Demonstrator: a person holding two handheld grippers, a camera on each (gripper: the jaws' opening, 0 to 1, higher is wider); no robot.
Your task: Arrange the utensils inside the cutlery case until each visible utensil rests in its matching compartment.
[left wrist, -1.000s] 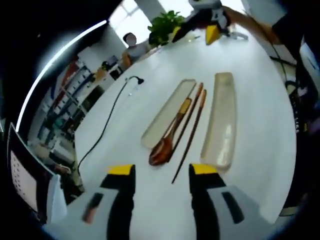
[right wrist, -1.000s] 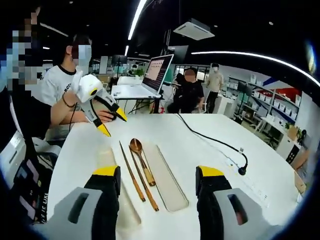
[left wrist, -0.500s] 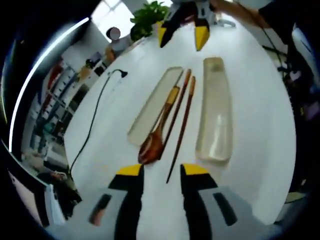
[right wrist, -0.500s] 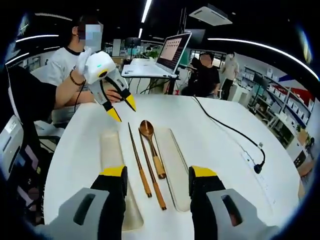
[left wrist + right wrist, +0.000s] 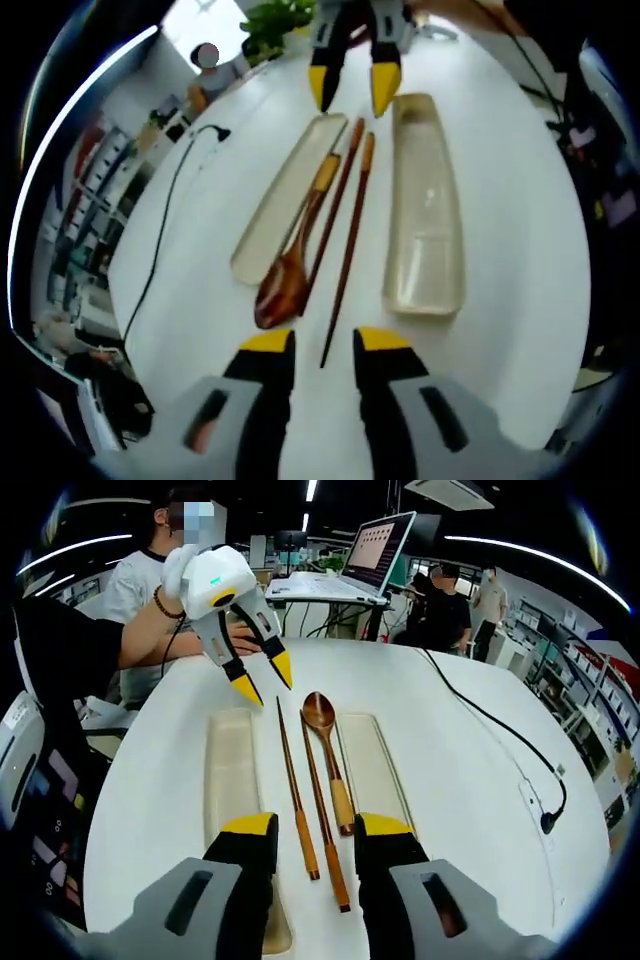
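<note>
Left gripper view: no legible writing. The left gripper (image 5: pixel 318 345) at 6 o'clock has its jaws narrowly parted and holding nothing, just short of the chopsticks (image 5: pixel 343 240). The wooden spoon (image 5: pixel 290 270) lies on the white table (image 5: pixel 200 280) — its handle over the shallow case half (image 5: pixel 285 195) at 11 o'clock; the deeper case half (image 5: pixel 425 210) sits at 2 o'clock.

Right gripper view: the laptop (image 5: pixel 372 548) screen at 12 o'clock is unreadable. The right gripper (image 5: pixel 312 830) is slightly open, gripping nothing — chopstick ends between its tips.

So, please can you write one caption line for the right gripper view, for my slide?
Both grippers hover open over a spoon and chopsticks lying between two case halves.
</note>
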